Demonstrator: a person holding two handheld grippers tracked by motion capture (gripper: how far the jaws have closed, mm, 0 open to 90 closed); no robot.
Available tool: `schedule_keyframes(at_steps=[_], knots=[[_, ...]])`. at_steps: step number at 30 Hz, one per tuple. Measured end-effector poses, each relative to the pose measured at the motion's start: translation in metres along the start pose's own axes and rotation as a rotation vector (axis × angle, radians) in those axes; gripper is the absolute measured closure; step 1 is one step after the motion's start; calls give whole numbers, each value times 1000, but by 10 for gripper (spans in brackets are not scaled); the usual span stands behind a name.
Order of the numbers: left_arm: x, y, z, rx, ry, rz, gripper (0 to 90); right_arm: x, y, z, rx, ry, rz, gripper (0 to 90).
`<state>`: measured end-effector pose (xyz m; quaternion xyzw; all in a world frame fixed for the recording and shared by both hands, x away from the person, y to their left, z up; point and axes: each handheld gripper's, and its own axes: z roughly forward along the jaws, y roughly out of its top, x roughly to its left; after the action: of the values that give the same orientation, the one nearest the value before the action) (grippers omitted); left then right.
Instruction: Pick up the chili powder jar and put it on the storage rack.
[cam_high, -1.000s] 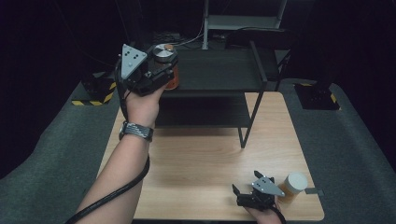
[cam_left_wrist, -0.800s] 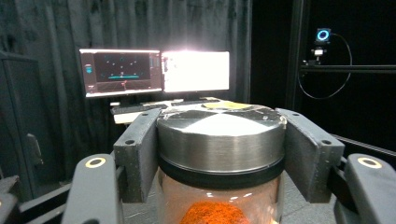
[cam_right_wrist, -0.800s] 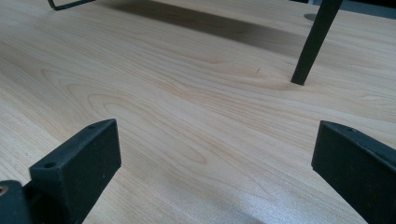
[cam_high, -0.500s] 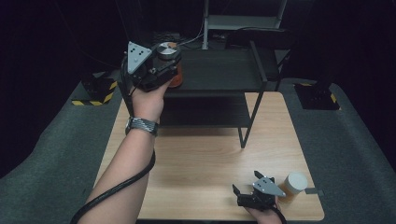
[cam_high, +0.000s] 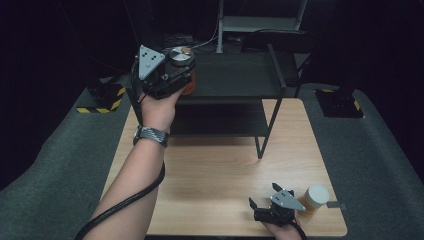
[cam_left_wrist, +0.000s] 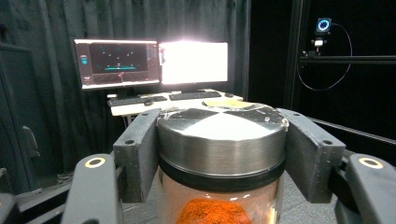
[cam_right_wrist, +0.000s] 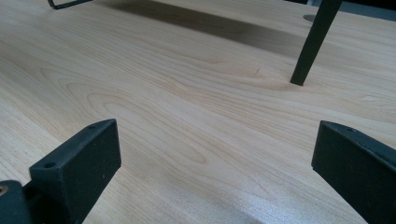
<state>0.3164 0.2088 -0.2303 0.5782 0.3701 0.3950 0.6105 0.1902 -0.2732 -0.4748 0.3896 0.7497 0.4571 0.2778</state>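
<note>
While the left gripper (cam_high: 186, 75) is raised over the left end of the black shelf rack (cam_high: 240, 80), its two jaws are clamped on a glass jar (cam_high: 184, 70) with a brushed metal lid (cam_left_wrist: 222, 135). In the left gripper view the pads (cam_left_wrist: 137, 154) press flat against the lid's sides, one on each flank, and the jar sits upright and centred between them. Orange-red powder (cam_left_wrist: 212, 212) shows through the glass below the lid's dark band. Jar appears at or just above the rack's top level; contact with the shelf cannot be told. The person's left hand (cam_high: 157, 107) wraps the gripper body, wristwatch (cam_high: 151, 135) on the wrist, cable (cam_high: 125, 205) trailing down along the forearm.

Right gripper (cam_high: 257, 207) rests low at the near right part of the wooden table (cam_high: 220, 170), jaws spread wide with bare tabletop between them. Just to its right stands a small container with a white cap (cam_high: 316, 196), apart from the jaws. One rack leg (cam_right_wrist: 310, 46) stands on the wood ahead of the right gripper.

Beyond the held jar, two lit monitors (cam_left_wrist: 152, 60) and keyboards on a desk against dark curtains.
</note>
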Motion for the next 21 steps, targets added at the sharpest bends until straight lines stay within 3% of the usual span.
schedule_keyframes(at_steps=[14,21], knots=[[-1,7,0,24,4,-2,332,0,0,0,-1,0,-3,7],[-8,12,-3,50,33,-33,92,0,0,0,-2,1,-4,8]])
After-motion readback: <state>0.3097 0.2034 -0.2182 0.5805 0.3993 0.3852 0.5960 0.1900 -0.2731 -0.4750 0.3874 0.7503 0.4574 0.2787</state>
